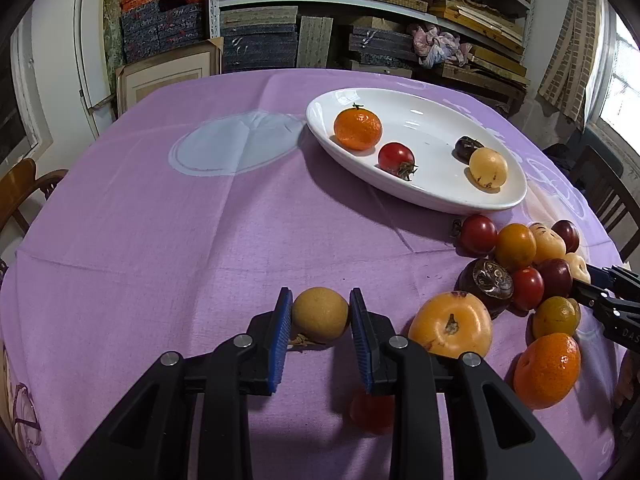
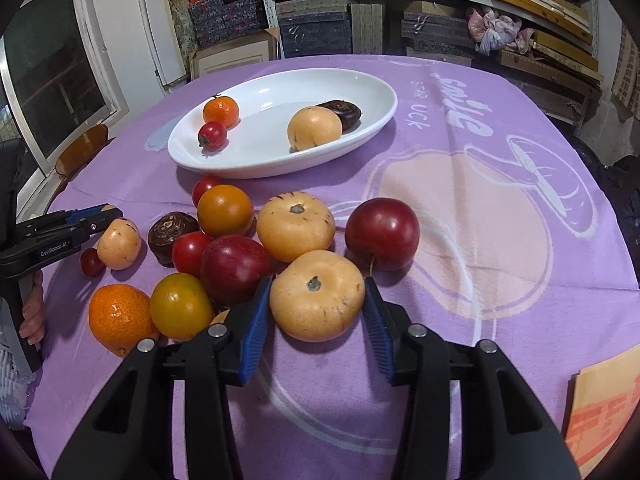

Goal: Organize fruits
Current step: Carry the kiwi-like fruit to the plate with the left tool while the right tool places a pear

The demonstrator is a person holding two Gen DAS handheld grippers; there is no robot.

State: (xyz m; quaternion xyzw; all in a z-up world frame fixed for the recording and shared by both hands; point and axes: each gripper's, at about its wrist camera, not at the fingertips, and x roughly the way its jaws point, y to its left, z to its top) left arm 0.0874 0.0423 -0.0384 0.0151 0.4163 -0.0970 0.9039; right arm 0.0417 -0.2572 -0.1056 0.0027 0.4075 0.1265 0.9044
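My left gripper [image 1: 321, 306] is shut on a small round tan fruit [image 1: 320, 314] that rests on the purple cloth. In the right wrist view, my right gripper [image 2: 315, 290] has its blue pads against both sides of a pale yellow-orange fruit [image 2: 316, 296] at the near edge of a heap of several fruits [image 2: 224, 210]. The white oval plate [image 2: 240, 168] behind the heap holds a tangerine [image 2: 221, 111], a small red tomato [image 2: 212, 135], a pale fruit [image 2: 314, 127] and a dark brown fruit [image 2: 342, 112]. From the left wrist view the plate [image 1: 440, 204] lies far right.
A red plum [image 2: 382, 234] sits just beyond the right pad. An orange persimmon-like fruit [image 1: 450, 324] lies right of my left gripper. A hand [image 2: 32, 308] holds the left gripper at the cloth's left edge. Chairs flank the table and stacked shelves stand behind it.
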